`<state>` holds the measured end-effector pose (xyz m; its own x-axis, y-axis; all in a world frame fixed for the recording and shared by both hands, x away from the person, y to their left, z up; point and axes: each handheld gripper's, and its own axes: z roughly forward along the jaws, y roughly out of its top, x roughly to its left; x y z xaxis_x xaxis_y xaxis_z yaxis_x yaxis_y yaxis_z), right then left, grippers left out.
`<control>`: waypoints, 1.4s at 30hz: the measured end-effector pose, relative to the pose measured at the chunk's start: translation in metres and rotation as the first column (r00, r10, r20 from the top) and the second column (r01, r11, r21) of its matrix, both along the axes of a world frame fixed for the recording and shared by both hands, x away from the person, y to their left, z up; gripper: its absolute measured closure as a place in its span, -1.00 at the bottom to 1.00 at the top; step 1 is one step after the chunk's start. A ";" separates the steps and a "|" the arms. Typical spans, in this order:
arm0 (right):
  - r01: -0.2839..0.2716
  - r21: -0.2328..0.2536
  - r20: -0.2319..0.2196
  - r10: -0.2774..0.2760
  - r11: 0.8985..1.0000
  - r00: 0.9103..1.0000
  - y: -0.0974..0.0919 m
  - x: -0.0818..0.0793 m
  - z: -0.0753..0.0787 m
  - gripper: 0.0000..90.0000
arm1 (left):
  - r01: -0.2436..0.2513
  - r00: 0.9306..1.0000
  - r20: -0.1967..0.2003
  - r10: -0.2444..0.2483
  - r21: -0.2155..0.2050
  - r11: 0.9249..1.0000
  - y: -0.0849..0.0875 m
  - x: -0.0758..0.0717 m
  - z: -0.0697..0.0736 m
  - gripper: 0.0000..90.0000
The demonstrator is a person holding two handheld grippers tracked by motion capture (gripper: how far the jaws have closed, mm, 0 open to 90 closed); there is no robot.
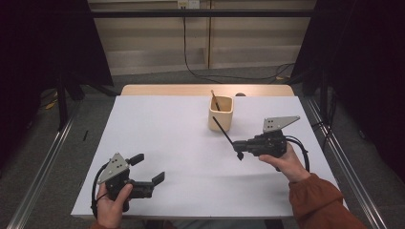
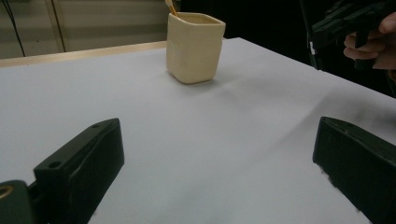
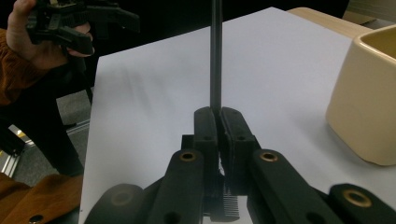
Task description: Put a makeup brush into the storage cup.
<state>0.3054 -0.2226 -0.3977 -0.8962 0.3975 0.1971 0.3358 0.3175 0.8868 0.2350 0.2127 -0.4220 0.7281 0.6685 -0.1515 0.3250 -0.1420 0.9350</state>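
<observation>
1. A thin black stick is clamped in the right gripper, slanting up and away from the jaws toward the cup; its far tip shows in front of the cup's near wall in the high view.
2. In the right gripper view the stick rises straight from between the closed jaws, which press on its lower end.
3. The cup is cream, square-mouthed and upright, on the far middle of the white table. A wooden stick leans inside it.
4. The cup stands near the far edge; a strip of bare wood shows beyond the white surface there.
5. The right gripper is held above the table's right part, near the cup, with the right edge just beside the hand.
6. The middle and left of the table lie open, from the cup down to the near edge.
7. The left gripper sits at the near left corner, well apart from the cup and the stick. Its jaws stand wide, nothing between them, only white table under the gap.
</observation>
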 end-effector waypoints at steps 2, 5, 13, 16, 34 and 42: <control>-0.009 -0.001 -0.004 0.009 1.000 1.000 0.002 0.000 0.001 0.90 | -0.002 1.000 0.003 0.002 -0.002 1.000 0.000 0.001 0.000 -0.96; -0.026 -0.008 -0.003 0.026 1.000 1.000 0.004 -0.001 0.002 0.90 | 0.001 1.000 -0.001 -0.001 -0.003 1.000 -0.001 0.002 0.001 -0.96; -0.067 -0.042 -0.014 0.066 0.997 0.998 0.008 -0.003 0.004 0.90 | 0.022 1.000 0.002 -0.022 0.000 1.000 -0.007 0.006 0.003 -0.96; -0.077 -0.062 -0.014 0.076 0.995 0.997 0.011 -0.003 0.004 0.90 | 0.033 0.999 0.000 -0.033 -0.002 0.999 -0.008 0.009 0.005 -0.96; -0.225 -0.236 -0.068 0.215 0.945 0.974 0.036 0.003 0.008 0.90 | 0.094 0.995 0.015 -0.094 0.003 0.996 -0.024 0.019 0.013 -0.96; -0.269 -0.290 -0.099 0.251 0.918 0.963 0.044 0.003 0.006 0.90 | 0.101 0.995 0.014 -0.101 0.008 0.995 -0.023 0.023 0.015 -0.96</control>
<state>0.3089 -0.1785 -0.3914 -0.9664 0.2004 0.1608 0.2538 0.6472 0.7188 0.2577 0.1895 -0.4072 0.7943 0.5921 -0.1360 0.2949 -0.1800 0.9384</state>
